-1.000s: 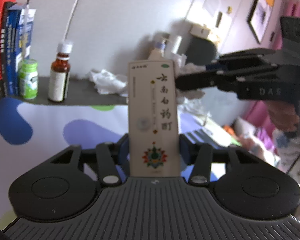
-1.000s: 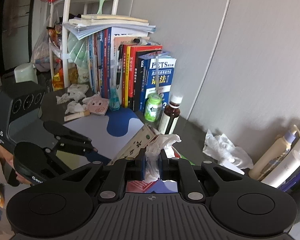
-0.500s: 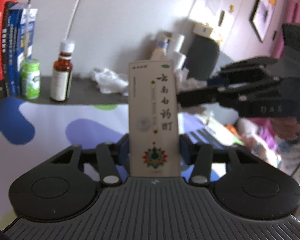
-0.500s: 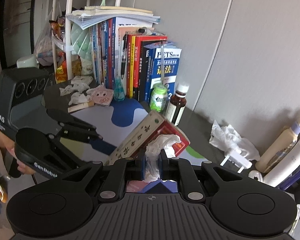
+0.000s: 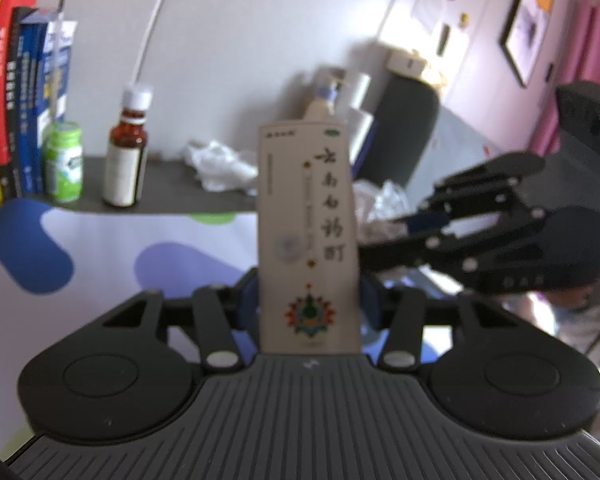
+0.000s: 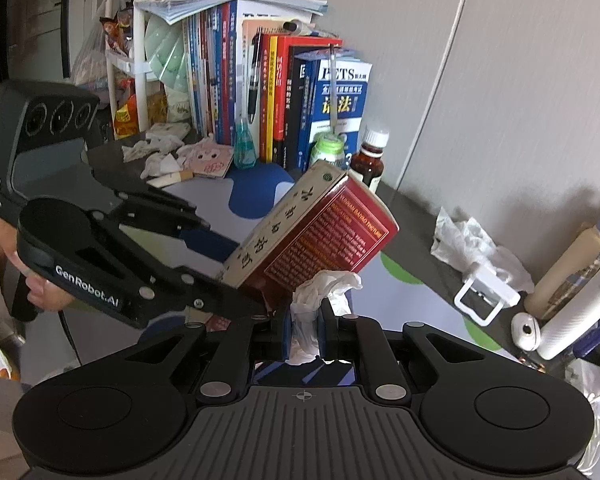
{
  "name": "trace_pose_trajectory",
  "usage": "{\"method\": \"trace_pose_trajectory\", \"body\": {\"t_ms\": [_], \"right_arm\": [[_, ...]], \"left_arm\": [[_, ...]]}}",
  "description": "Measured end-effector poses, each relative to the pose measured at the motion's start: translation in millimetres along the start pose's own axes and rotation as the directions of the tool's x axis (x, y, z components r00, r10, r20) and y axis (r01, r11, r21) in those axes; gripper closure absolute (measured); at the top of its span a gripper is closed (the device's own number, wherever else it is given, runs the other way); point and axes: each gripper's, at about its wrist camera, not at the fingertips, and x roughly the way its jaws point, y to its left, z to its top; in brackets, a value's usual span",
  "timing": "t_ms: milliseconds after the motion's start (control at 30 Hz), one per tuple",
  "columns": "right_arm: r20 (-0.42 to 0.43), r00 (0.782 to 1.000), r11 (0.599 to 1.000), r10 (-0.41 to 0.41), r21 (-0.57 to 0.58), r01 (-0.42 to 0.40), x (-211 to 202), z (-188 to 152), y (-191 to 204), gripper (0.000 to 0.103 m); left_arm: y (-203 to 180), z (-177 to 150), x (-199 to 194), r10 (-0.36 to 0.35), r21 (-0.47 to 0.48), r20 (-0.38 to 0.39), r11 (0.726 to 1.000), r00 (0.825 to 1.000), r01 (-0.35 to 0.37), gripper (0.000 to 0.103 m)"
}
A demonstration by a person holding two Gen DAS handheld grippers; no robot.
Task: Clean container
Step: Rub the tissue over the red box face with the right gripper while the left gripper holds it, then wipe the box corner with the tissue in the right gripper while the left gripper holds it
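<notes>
Left gripper [image 5: 309, 312]: clamped on the near end of the medicine box [image 5: 308, 232], holding it up above the desk [image 5: 100, 264]
Right gripper [image 6: 305, 324]: pinched together on a crumpled white tissue [image 6: 324, 292]
Contact: tissue touches the box's red side
Far left: brown medicine bottle [image 5: 126, 156], row of books [image 6: 268, 92]

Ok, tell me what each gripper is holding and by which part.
The left gripper clamps the cream-and-red cardboard medicine box by its lower end. The right gripper pinches a crumpled white tissue around its middle, the top bunching out above the fingers.
</notes>
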Motion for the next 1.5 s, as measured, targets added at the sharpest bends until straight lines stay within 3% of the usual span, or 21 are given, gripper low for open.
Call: {"method": "trace_pose_trajectory", "body": {"t_ms": [933,1500], "right_arm": [[0.102,0.993,0.999,-0.052,-0.003,0.053,-21.9,32.0,-8.1,0.091],[0.048,0.999,1.000,-0.013,0.005,0.013,-10.4,15.7,5.5,0.091]], "left_arm": [[-3.4,-4.6,1.9,-0.013,0.005,-0.009,1.000,1.000,0.013,0.054],[0.0,-2.8,1.8,-0.005,-0.004,-0.003,1.000,1.000,0.005,0.054]]}}
